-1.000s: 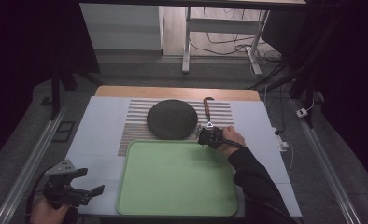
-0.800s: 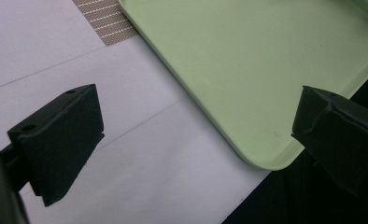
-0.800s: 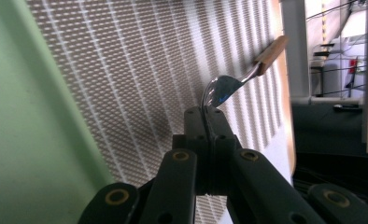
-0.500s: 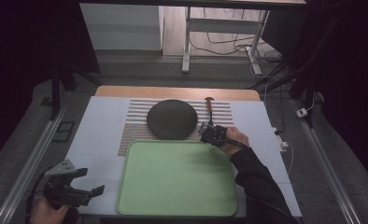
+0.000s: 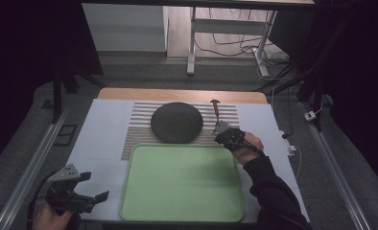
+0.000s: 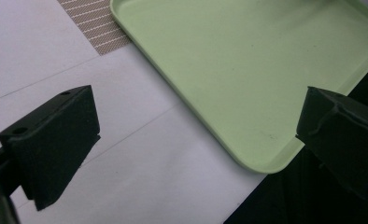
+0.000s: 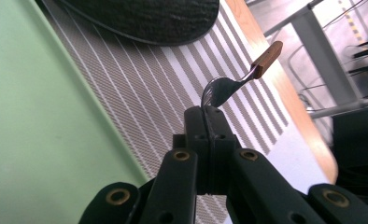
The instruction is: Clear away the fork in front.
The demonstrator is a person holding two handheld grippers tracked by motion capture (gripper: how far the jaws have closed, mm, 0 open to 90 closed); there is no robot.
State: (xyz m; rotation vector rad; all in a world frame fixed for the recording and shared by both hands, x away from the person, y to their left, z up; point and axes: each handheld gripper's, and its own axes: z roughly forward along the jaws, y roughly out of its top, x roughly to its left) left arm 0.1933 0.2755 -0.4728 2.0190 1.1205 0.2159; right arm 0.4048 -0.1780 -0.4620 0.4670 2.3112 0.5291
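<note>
Right hand-held gripper [image 7: 205,112] clamped on fork [image 7: 229,84] tines, now lifted higher; left hand-held gripper [image 5: 88,187] jaws apart, unmoved; green tray [image 5: 144,201] between them, empty.

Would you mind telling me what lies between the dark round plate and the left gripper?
In the high view, the striped placemat, a corner of the green tray and bare white table lie between the dark round plate and the left gripper.
</note>
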